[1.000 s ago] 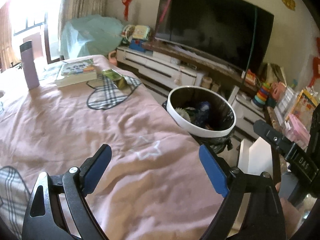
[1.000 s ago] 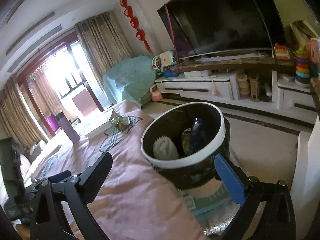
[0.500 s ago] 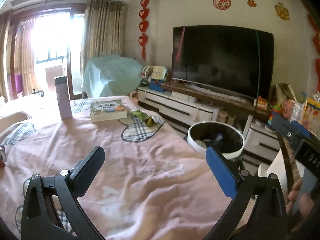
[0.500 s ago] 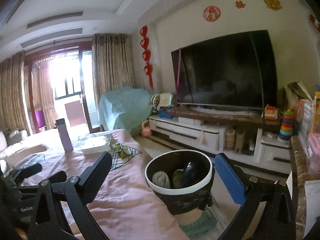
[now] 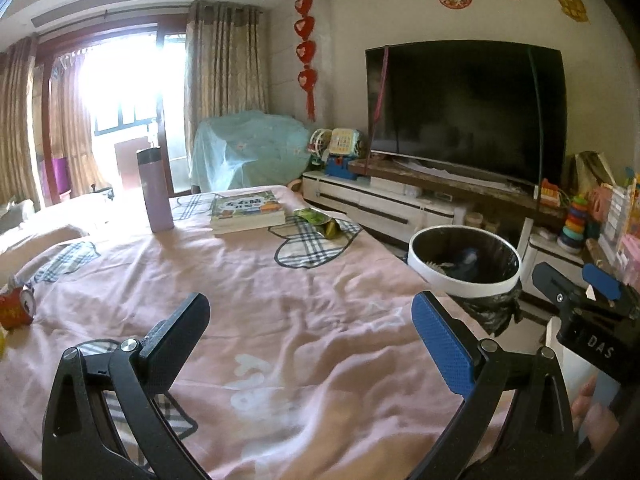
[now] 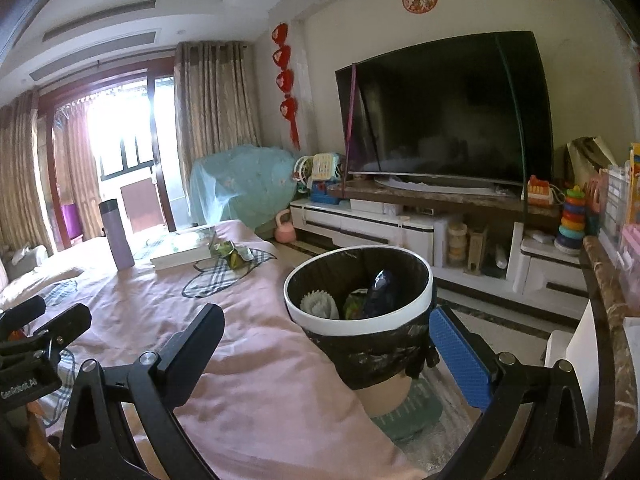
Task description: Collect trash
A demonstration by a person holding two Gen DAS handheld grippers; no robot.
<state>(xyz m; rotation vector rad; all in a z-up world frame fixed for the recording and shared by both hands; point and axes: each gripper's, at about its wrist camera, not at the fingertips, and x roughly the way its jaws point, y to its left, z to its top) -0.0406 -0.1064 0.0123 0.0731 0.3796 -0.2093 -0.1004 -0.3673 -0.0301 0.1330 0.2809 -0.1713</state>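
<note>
A round trash bin (image 6: 358,312) with a white rim and black liner stands beside the pink-covered table (image 5: 280,320); it holds a white crumpled item, a green wrapper and a dark blue packet. It also shows in the left wrist view (image 5: 464,266). A green snack wrapper (image 5: 320,222) lies on the table near a book. A red can (image 5: 14,306) lies at the table's left edge. My left gripper (image 5: 312,344) is open and empty above the table. My right gripper (image 6: 328,344) is open and empty, close in front of the bin.
A purple flask (image 5: 154,190) and a book (image 5: 246,212) sit at the table's far end. A TV (image 5: 468,112) on a white cabinet (image 5: 380,204) lines the far wall. Toys fill the shelf (image 6: 608,276) at right. A chair under a teal cover (image 5: 248,152) stands by the window.
Both grippers have tilted up and drawn back, so the room shows more level. The bin looks farther from the right gripper. Both stay open and empty.
</note>
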